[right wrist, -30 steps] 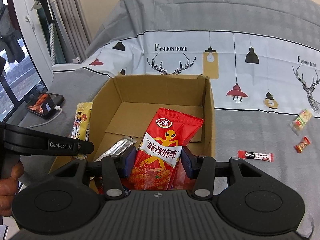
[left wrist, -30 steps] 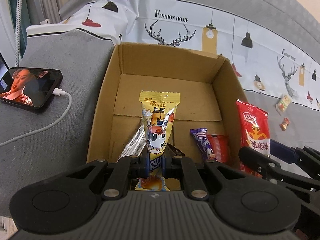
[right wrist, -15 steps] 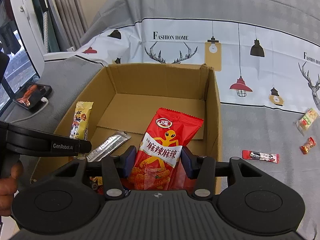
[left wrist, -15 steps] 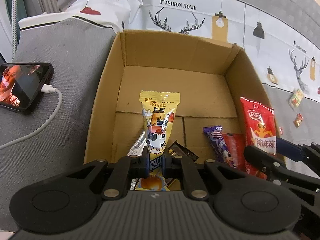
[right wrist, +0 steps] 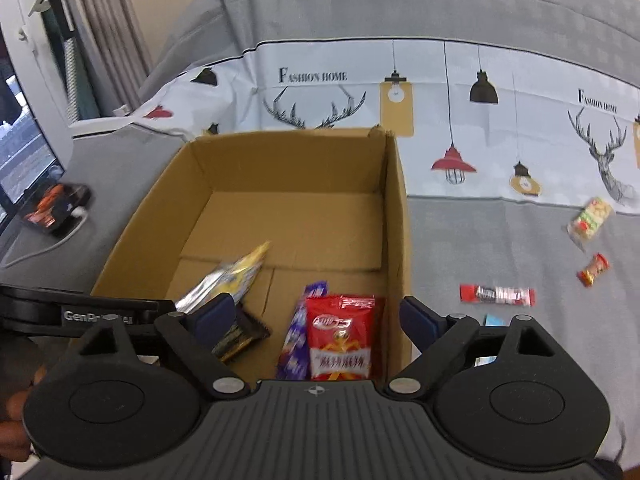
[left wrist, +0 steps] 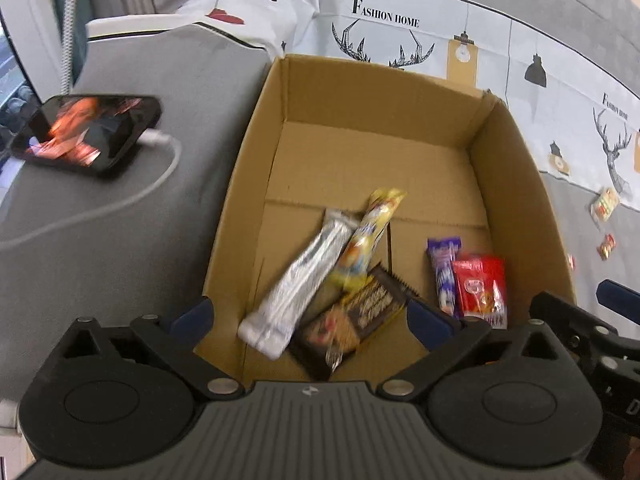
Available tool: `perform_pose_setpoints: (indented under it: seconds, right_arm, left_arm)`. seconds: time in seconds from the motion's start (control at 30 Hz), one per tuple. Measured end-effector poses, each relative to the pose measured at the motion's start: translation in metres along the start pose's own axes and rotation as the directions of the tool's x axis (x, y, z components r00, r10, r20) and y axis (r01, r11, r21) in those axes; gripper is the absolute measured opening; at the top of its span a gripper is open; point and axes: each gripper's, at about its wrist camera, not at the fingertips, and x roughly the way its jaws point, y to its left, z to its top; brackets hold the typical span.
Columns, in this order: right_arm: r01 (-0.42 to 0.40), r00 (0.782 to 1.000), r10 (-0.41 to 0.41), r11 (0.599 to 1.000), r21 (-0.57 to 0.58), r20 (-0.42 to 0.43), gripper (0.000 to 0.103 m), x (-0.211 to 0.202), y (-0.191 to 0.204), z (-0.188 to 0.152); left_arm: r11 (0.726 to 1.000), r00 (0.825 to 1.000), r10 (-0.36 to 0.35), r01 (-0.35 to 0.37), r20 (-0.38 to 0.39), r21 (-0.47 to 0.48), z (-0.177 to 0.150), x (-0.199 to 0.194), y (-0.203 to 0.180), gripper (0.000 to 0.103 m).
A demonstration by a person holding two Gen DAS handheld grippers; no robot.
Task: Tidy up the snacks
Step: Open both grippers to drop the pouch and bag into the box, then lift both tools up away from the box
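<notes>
Yellow snack packet (left wrist: 370, 240) lies free in the cardboard box (left wrist: 256, 152), long axis slanting toward the far wall, beyond the just-spread left gripper (left wrist: 310, 314). Red packet (right wrist: 340, 340) lies lengthwise by the right wall, below the just-spread right gripper (right wrist: 316, 316).

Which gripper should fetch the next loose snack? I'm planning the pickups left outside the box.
Right, probably. The loose snacks, like the red stick, lie on the bedspread right of the box, beside the open, empty right gripper. The left gripper hangs over the box's far side.
</notes>
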Motion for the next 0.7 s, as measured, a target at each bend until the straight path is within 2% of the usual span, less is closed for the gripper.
perform_pose_setpoints:
  seconds: [0.2, 0.7]
  right_arm:
    - [-0.007, 0.999, 0.007, 1.000, -0.001, 0.034, 0.093, -0.044, 0.014, -0.024]
    - [0.011, 0.987, -0.003, 0.999, -0.049, 0.158, 0.096, -0.135, 0.016, -0.066]
  left_arm:
    - [1.000, 1.000, 0.004, -0.004, 0.008, 0.007, -0.037, -0.040, -0.004, 0.103]
    - [0.997, 0.985, 0.023, -0.036, 0.168, 0.073, -0.090, -0.123, -0.021, 0.103]
